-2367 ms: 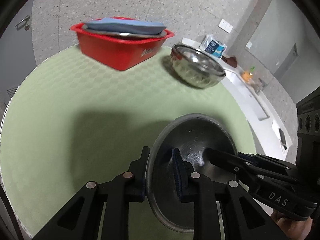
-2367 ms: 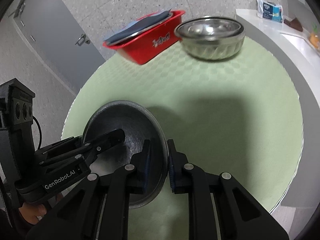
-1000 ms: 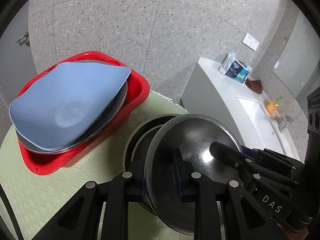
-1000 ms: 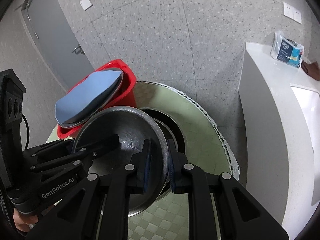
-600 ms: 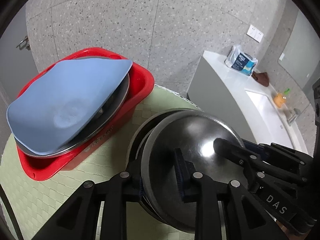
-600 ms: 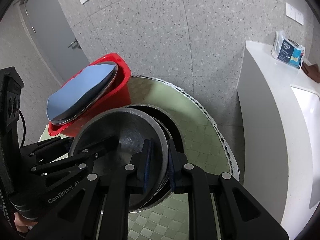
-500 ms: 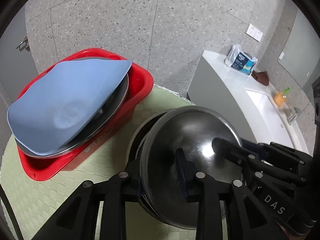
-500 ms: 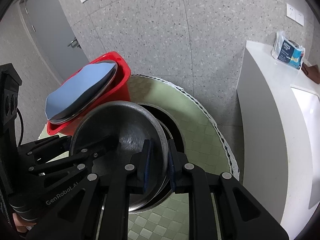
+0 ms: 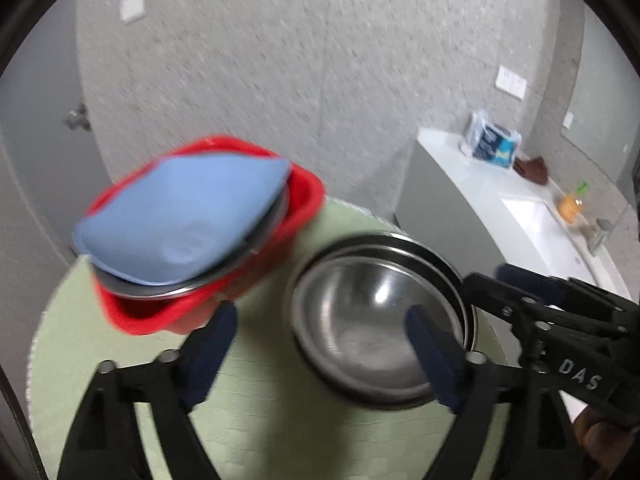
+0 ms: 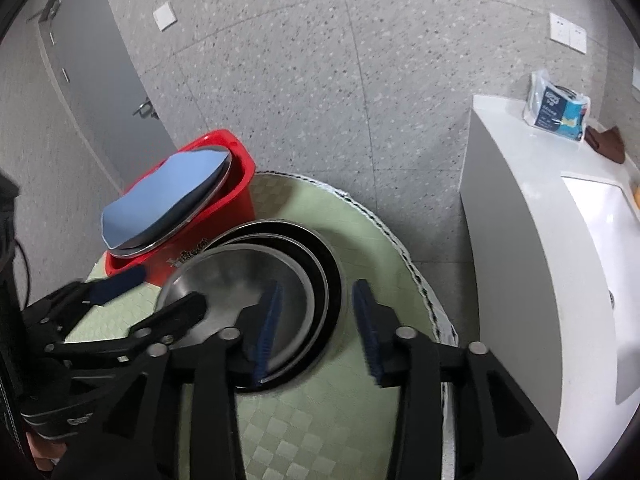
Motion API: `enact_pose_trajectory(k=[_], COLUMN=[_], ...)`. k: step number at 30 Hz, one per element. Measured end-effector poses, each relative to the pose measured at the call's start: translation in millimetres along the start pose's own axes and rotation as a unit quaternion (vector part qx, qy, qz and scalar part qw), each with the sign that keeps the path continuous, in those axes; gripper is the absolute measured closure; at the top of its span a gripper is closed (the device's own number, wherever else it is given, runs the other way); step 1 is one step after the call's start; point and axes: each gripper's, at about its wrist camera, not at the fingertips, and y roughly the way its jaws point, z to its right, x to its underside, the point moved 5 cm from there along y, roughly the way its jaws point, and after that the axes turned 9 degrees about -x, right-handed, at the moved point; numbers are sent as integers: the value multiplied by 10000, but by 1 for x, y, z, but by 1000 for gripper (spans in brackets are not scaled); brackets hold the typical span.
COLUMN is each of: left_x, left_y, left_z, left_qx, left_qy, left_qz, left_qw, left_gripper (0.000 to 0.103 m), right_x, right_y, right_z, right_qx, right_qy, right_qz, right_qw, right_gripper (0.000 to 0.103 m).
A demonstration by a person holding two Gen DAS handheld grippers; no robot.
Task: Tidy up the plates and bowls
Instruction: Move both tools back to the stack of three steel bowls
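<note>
A steel bowl (image 9: 360,320) sits nested inside a larger steel bowl (image 9: 448,256) on the round green table (image 9: 280,420). My left gripper (image 9: 324,340) is open, its jaws astride the near left rim of the nested bowl. My right gripper (image 10: 316,316) is open over the stack's right rim; the nested bowl (image 10: 232,276) and outer bowl (image 10: 320,264) lie below it. A red tub (image 9: 168,316) at the left holds a steel plate (image 9: 256,236) and a blue plate (image 9: 180,216) on top; it also shows in the right wrist view (image 10: 224,216).
A white counter (image 10: 520,240) with a sink stands right of the table, bearing a blue-and-white packet (image 10: 556,108). The table edge (image 10: 420,276) lies just past the bowls. A grey door (image 10: 80,72) is at the left.
Both grippers carried the steel bowl across the table and set it into the larger bowl. Both have opened and let go of it.
</note>
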Motion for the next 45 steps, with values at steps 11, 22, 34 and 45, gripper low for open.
enact_pose_trajectory(k=[11,22,34,45], left_x=[49,129,108,45], left_y=[-84,-155,-143,-61], left_z=[-38,-75,-74,-27], left_qx=[-435,-451,-325,-478], left_qy=[-187,-357,-491,-924], left_qz=[586,530,258,-108], left_qw=[9972,9969,9979,9945], left_gripper=[1,1,1,1], right_x=[30,80,86,28], right_y=[-55,-80,-71,-34], right_z=[-45,-98,-80,-12], right_qx=[-50,45,75,-69], right_qy=[-229,-287,-82,-157], right_qz=[479,538,409,184], right_qw=[9986,9981,9991,9997], right_gripper=[23,6,3,3])
